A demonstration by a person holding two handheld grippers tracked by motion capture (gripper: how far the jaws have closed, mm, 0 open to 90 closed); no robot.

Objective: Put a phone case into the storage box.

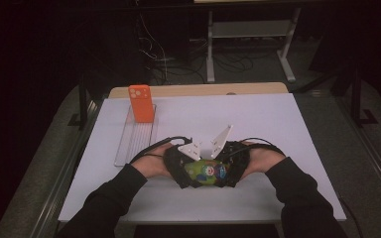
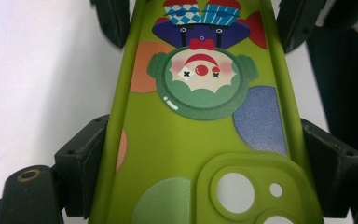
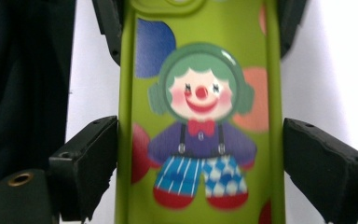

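Dark room behind, with cables and pale frame legs barely made out past the far edge. White worktop [image 1: 258, 124] lit in front, its near corners cut off by two black sleeves.

Near the front edge, at the middle: green phone case [image 1: 204, 171] with a clown print, held between both hands and mostly covered by them in the high view. Left claw [image 1: 186, 171] and right claw [image 1: 225, 171] nearly lost there among dark gloves, cables and two grey three-cornered plates; jaw positions impossible to read from above.

Left gripper view: green phone case [image 2: 186, 144] lengthwise between the black jaws, clown upside down, camera cut-out at the bottom right and partly cropped by the frame edge. Left claw [image 2: 205, 158] clenched on the case, pads tight against both long edges. Far end of the case cut off at the top, with the other claw's jaws beside it.

Right gripper view: green phone case [image 3: 200, 93] again, clown upright and a little blurred, camera cut-out cropped at the top. Right claw [image 3: 200, 158] grasping the case across its width, left pad against the edge; contact on the right pad hard to judge.

At the left of the worktop, well apart from the hands: orange phone case [image 1: 141, 103] standing upright at the far end of a clear ribbed tray [image 1: 131, 144].
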